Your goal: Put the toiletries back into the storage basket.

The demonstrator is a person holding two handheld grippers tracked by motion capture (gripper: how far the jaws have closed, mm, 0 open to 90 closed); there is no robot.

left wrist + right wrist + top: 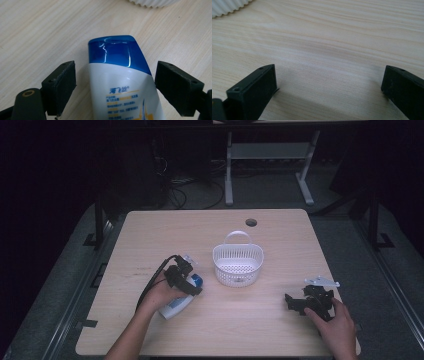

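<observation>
A white squeeze bottle [173, 308] with a blue cap [117, 51] lies flat on the wooden table, left of centre. My left gripper [192, 287] is lowered over it. In the left gripper view the bottle [122, 92] lies between the two black pads [61, 86], with a gap on each side, so my left gripper [117, 87] is open. My right gripper [295, 304] rests low near the table's right front, held by a hand. Its jaws stand wide apart over bare wood, so my right gripper [329, 87] is open and holds nothing.
A white slotted basket [220, 265] with a handle stands at the table's middle, just beyond and right of the bottle. Its ribbed wall [152, 2] edges the top of the left gripper view. A cable hole [251, 222] sits near the far edge.
</observation>
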